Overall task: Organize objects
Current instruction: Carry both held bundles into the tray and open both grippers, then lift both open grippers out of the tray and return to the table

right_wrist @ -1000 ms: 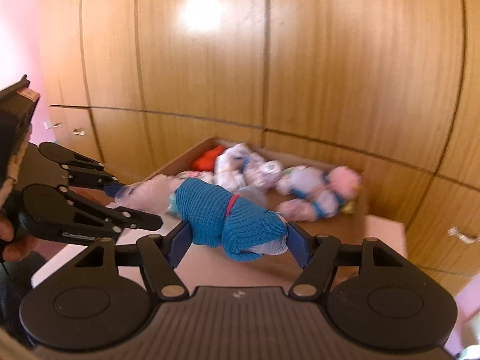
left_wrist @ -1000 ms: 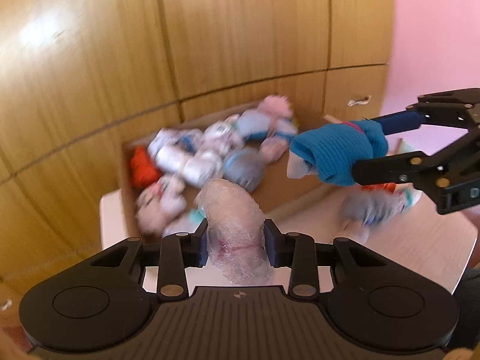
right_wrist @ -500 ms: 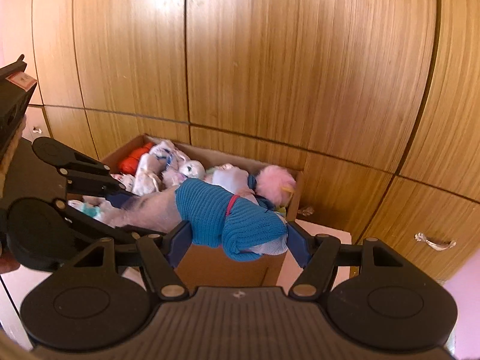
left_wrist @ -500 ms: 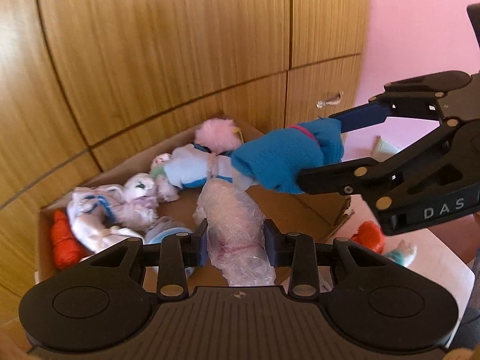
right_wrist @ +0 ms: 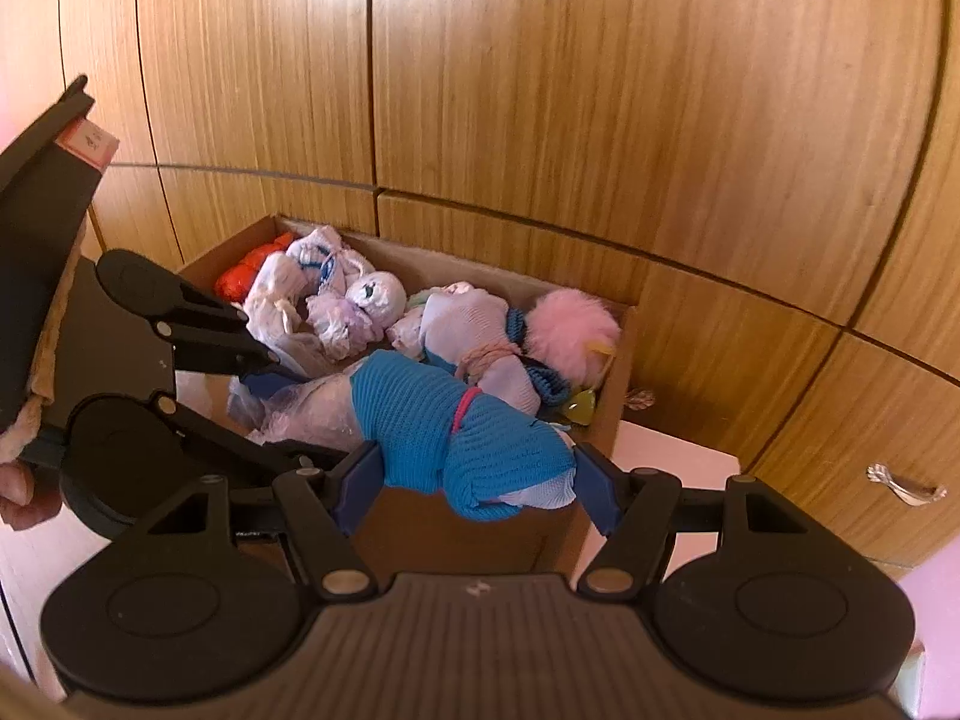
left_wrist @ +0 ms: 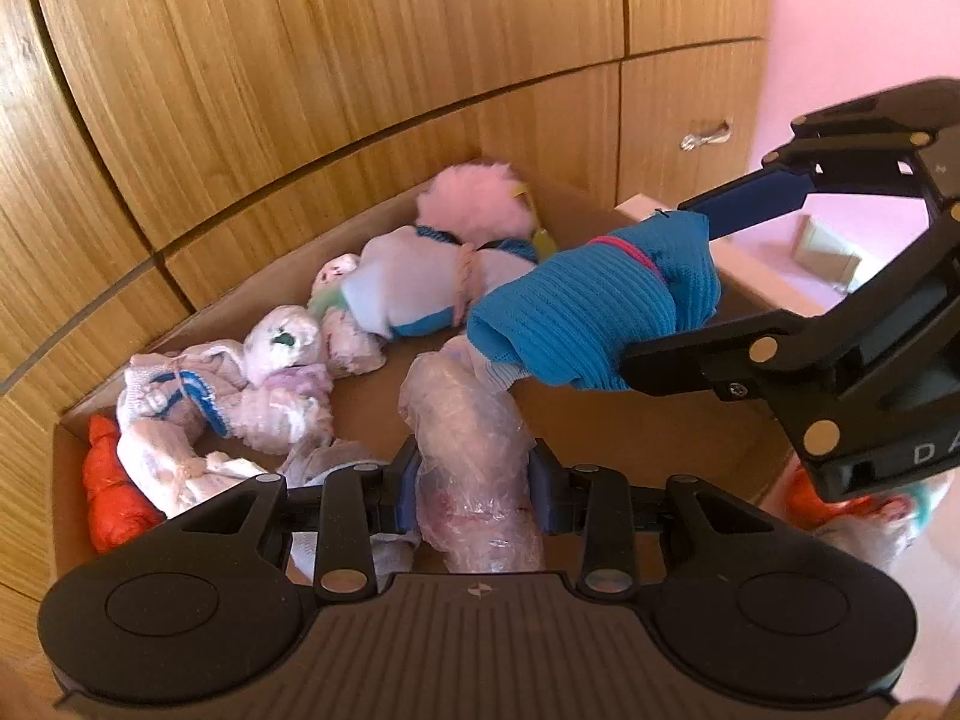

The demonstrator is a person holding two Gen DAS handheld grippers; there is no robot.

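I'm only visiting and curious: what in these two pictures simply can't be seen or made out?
- Left wrist view: the near end of the plastic-wrapped bundle disappears behind the left gripper.
- Left wrist view: orange items outside the cardboard box, mostly covered by the right gripper.
- Right wrist view: the box's near floor is hidden behind the blue knitted roll.

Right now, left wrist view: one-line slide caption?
Left gripper holds a plastic-wrapped bundle, right gripper a blue sock roll, both over the cardboard box.
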